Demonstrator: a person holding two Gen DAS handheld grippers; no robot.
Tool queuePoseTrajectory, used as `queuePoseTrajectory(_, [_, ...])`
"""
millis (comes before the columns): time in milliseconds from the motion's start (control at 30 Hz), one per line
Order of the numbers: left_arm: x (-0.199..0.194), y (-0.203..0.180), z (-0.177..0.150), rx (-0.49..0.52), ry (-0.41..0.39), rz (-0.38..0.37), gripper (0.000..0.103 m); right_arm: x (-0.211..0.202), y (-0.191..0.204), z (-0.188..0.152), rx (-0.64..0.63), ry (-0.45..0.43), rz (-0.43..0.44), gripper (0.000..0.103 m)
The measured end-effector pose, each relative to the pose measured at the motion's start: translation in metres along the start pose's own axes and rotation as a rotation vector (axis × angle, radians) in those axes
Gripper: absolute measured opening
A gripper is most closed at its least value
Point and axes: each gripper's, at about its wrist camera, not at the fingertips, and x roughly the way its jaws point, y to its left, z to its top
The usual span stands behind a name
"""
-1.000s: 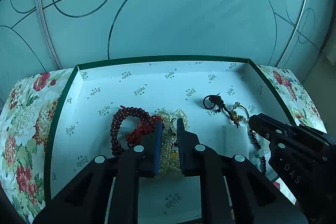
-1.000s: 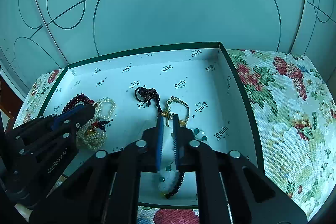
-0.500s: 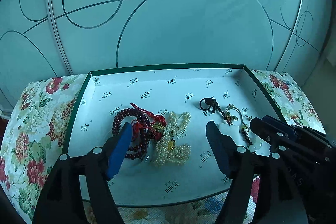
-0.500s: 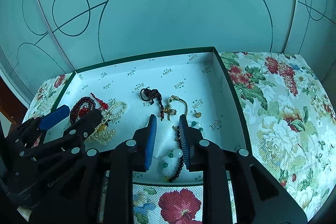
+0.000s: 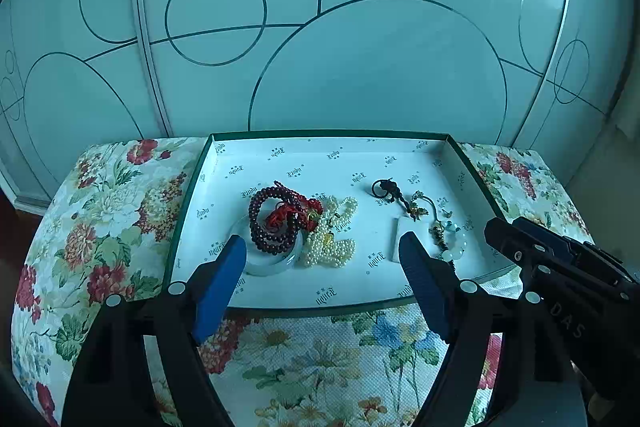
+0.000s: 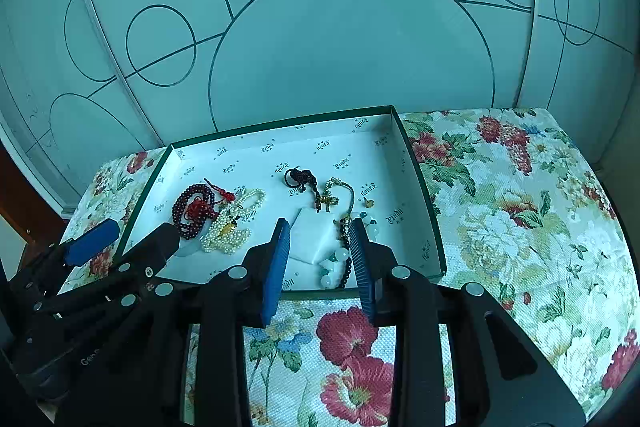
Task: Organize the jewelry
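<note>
Left gripper point(image 5: 322, 259): jaws wide apart, just opened further, nothing between them, above the near edge of the box point(image 5: 320, 135). Right gripper point(image 6: 320, 245): jaws partly apart, just widening, gripping nothing. In the box lie dark red beads point(image 5: 272, 223), pearls point(image 5: 330, 243), a white pendant point(image 6: 314, 237) and a pale bead bracelet point(image 6: 340, 259).

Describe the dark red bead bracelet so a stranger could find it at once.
Start at the shallow green-rimmed white-lined box on the floral cloth. In its left half lies a heap of jewelry; the dark red round-bead bracelet is its leftmost loop, lying over a pale translucent bangle. Its neighbour, the pearl strand pile, is cream-white with tiny beads.
</note>
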Motion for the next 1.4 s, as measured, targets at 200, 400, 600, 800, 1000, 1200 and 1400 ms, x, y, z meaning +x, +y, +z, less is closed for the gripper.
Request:
queuePoseTrajectory(200, [-0.031, 0.0, -0.007, -0.02, -0.025, 0.023, 0.081, -0.027, 0.008, -0.004, -0.014, -0.022, 0.002, 0.041])
queuePoseTrajectory(400, [-0.057, -0.002, -0.012, -0.004, -0.05, 0.068, 0.084, -0.052, 0.015, -0.01, -0.033, -0.046, 0.003, 0.042])
queuePoseTrajectory(600, [-0.084, -0.003, -0.017, -0.016, -0.081, 0.071, 0.085, -0.077, 0.018, -0.018, -0.041, -0.068, 0.004, 0.044])
queuePoseTrajectory(800, [-0.1, -0.004, -0.021, -0.021, -0.092, 0.075, 0.085, -0.094, 0.021, -0.021, -0.049, -0.087, 0.004, 0.045])
queuePoseTrajectory(1000, [-0.108, -0.005, -0.02, -0.025, -0.104, 0.074, 0.085, -0.104, 0.025, -0.02, -0.05, -0.102, 0.002, 0.045])
queuePoseTrajectory(1200, [-0.114, -0.006, -0.019, -0.027, -0.116, 0.075, 0.085, -0.11, 0.025, -0.018, -0.054, -0.114, 0.001, 0.045])
queuePoseTrajectory(1400, [-0.117, -0.004, -0.018, -0.041, -0.118, 0.069, 0.085, -0.114, 0.028, -0.016, -0.06, -0.121, -0.002, 0.045])
